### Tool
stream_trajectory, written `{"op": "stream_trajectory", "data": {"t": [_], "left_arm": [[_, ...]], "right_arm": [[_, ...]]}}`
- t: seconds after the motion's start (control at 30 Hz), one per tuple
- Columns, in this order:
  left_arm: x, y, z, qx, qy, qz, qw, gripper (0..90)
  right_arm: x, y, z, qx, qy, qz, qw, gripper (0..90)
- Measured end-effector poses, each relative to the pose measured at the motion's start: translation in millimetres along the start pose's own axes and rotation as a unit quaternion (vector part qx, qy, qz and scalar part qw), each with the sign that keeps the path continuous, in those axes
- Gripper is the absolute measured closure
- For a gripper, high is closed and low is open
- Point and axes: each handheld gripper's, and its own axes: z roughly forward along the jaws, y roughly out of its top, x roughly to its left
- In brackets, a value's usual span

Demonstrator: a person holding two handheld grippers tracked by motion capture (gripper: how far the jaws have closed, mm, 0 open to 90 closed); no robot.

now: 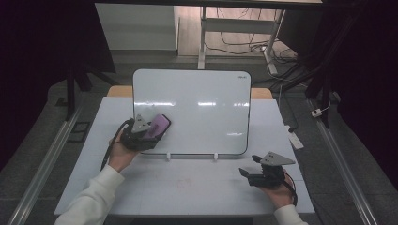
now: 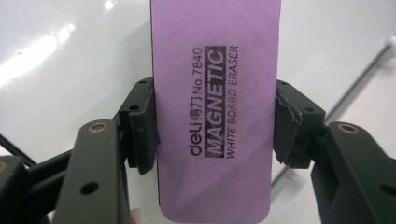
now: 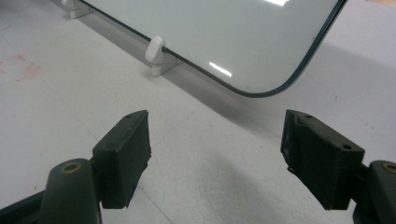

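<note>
The left claw [image 1: 149,132] is clamped on a purple eraser [image 2: 215,107], one pad on each long edge. In the left gripper view the eraser's long axis runs straight out between the jaws, away from the hand, with its printed label reading along that axis. In the high view the eraser sits at the lower left part of the whiteboard [image 1: 202,93]; from these views it cannot be told whether it presses on the board or hovers just off it. The clean board area extends to the right of and above the claw, so any wiping stroke would likely travel that way, across the eraser's short axis.

The eraser is a flat slab with rounded corners and a matte purple face. The whiteboard is glossy with rounded corners and a thin dark rim, leaning back on small white clip feet [image 3: 155,50] on the pale matte bench [image 1: 197,187].

The right claw [image 3: 217,154] stands wide and empty, low over the bench just in front of the board's lower right corner, well apart from the eraser. The left hand [image 1: 123,153] is plainly the nearer one.
</note>
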Motion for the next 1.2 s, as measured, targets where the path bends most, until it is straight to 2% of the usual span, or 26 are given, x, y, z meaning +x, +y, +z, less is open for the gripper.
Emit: {"op": "stream_trajectory", "data": {"t": [0.1, 0.23, 0.33, 0.57, 0.67, 0.8, 1.2], "left_arm": [[-5.0, -1.2, -7.8, -0.007, -0.023, -0.003, 0.9997, 40.8], [-17.7, -4.2, -15.9, -0.01, -0.047, 0.008, 0.9988, 40.8], [-28.1, -7.0, -19.8, -0.013, -0.07, 0.013, 0.9974, 40.7], [-49.9, -11.6, -20.7, -0.005, -0.106, 0.039, 0.9936, 40.7], [-55.0, -12.5, -19.6, -0.002, -0.121, 0.044, 0.9917, 40.7], [-62.8, -13.7, -18.3, 0.001, -0.137, 0.051, 0.9892, 40.7], [-80.8, -13.1, -9.6, 0.012, -0.166, 0.071, 0.9835, 40.7]], "right_arm": [[1.0, 1.0, -0.5, -0.004, 0.0, -0.003, 1.0, 23.5], [2.5, 2.6, -1.2, -0.007, 0.002, -0.005, 1.0, 23.5], [4.2, 3.5, -1.4, -0.009, 0.004, -0.008, 0.9999, 23.5], [7.9, 6.3, -1.7, -0.012, 0.011, -0.013, 0.9998, 23.5], [8.3, 7.3, -2.8, -0.016, 0.012, -0.012, 0.9997, 23.5], [9.6, 9.0, -4.0, -0.021, 0.015, -0.013, 0.9996, 23.5], [20.4, 17.4, -5.7, -0.038, 0.034, -0.024, 0.9984, 23.6]]}}
